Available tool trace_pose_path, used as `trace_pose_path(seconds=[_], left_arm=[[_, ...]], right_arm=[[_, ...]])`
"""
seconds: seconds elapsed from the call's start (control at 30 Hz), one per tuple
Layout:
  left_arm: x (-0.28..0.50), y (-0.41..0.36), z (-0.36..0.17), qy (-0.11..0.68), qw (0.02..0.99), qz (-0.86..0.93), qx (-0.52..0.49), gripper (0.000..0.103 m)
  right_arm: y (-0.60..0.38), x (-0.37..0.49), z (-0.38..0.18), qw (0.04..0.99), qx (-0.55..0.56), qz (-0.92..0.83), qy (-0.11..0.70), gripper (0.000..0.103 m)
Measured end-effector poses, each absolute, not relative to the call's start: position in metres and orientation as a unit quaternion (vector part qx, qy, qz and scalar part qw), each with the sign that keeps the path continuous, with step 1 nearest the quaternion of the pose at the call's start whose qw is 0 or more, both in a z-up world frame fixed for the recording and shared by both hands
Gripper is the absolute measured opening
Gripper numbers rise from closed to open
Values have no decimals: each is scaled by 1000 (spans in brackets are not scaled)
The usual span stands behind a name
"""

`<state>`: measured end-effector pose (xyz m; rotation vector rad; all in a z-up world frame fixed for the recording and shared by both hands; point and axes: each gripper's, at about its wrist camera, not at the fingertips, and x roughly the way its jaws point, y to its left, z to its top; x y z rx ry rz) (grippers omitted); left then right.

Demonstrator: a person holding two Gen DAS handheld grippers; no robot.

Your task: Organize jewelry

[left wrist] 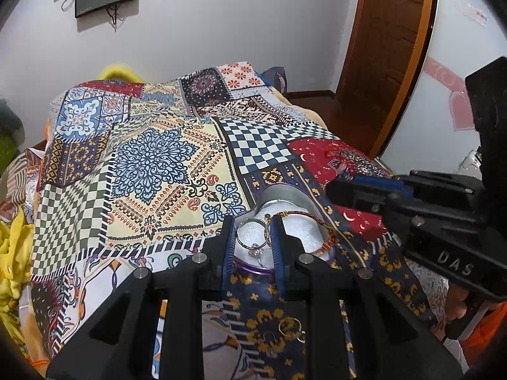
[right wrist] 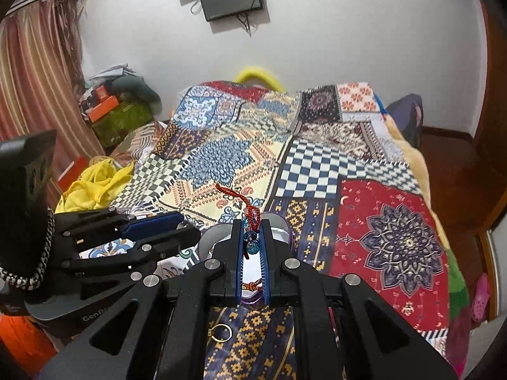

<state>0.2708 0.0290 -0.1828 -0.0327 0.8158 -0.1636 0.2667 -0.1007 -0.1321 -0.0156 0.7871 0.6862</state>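
A: Step in hand?

B: Judged mid-transfer: jewelry being gathered into the heart-shaped tin (left wrist: 286, 193) with white lining, set on the patchwork bedspread (left wrist: 152, 158).

A: Right gripper (right wrist: 252, 247)?

B: Fingers drawn narrow, pinched on a red corded bracelet (right wrist: 252, 215) with blue beads. Cord end seen standing up above the fingertips; beads caught between the blue pads (right wrist: 240, 253). Held over the tin's near edge, not yet laid down.

A: Left gripper (left wrist: 252, 240)?

B: Fingers narrow, closed on a silver ring (left wrist: 252, 237) directly above the white lining. Second ring with a stone (left wrist: 256, 252) noted just below it, touching or nearly so; cannot tell whether both gripped or one resting in the tin.

A: Already in the tin?

B: A red-and-gold bangle (left wrist: 320, 224) lying along the right rim.

A: Left outside?

B: Thin gold hoop (right wrist: 221, 332) on the bedspread, near side of the tin, under the gripper bodies. Possibly a second small piece beside it; too small to confirm.

A: Next move?

B: Likely lowering and releasing into the lining, one side at a time. Crowding a concern: both grippers close together over one small tin. Loose cord apt to snag on the pads at release.
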Motion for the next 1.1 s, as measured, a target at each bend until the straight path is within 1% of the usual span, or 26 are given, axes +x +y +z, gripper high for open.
trace_pose_path(seconds=[0.33, 0.63, 0.7, 0.77, 0.87, 0.93, 1.0, 1.1], left_arm=[[295, 30, -204, 428, 899, -89, -28, 21], [293, 30, -204, 429, 898, -93, -24, 22], [291, 30, -203, 428, 899, -93, -21, 24], [288, 30, -201, 427, 899, -92, -19, 32], [284, 31, -196, 423, 901, -89, -18, 33], [281, 34, -190, 420, 903, -87, -19, 33], [277, 36, -185, 415, 906, -83, -18, 33], [270, 40, -174, 406, 910, -80, -21, 33]], right_arm=[[-92, 286, -156, 839, -7, 340, 424, 9], [-89, 288, -157, 837, -17, 341, 427, 9], [-87, 287, -158, 838, -25, 339, 426, 9], [-86, 286, -158, 840, -32, 336, 425, 9], [-86, 286, -158, 836, -27, 338, 431, 9], [-87, 287, -157, 835, -23, 337, 434, 11], [-87, 285, -155, 837, -22, 333, 433, 20], [-89, 283, -150, 841, -19, 329, 430, 27]])
